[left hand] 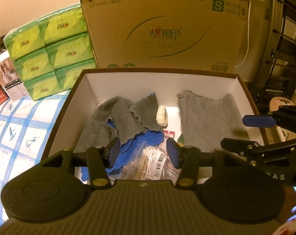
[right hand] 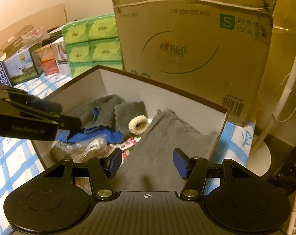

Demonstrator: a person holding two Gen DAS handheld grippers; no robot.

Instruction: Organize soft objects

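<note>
- Two grippers of mine hang over the open box (left hand: 243,87): my left gripper (left hand: 143,150) stands released, pads apart with nothing pinched, above the blue cloth (left hand: 148,139) and a crinkly plastic packet (left hand: 148,164); my right gripper (right hand: 147,163) is released too, jaws spread over the light grey cloth (right hand: 167,146) without clamping it.
- The light grey cloth lies flat on the right side of the box floor — its long axis runs from the near wall toward the far wall, frilled end farthest from me.
- The dark grey towel (left hand: 112,115) is bunched at the left, folded over the blue cloth, with a cream scrunchie (left hand: 161,115) between the two piles.
- I judge all of it light, limp and not fragile — it will drape and drag when lifted.
- Best hold, I think: pinch the near edge or a raised fold of the light grey cloth, since flat fabric gives the pads little to bite.
</note>
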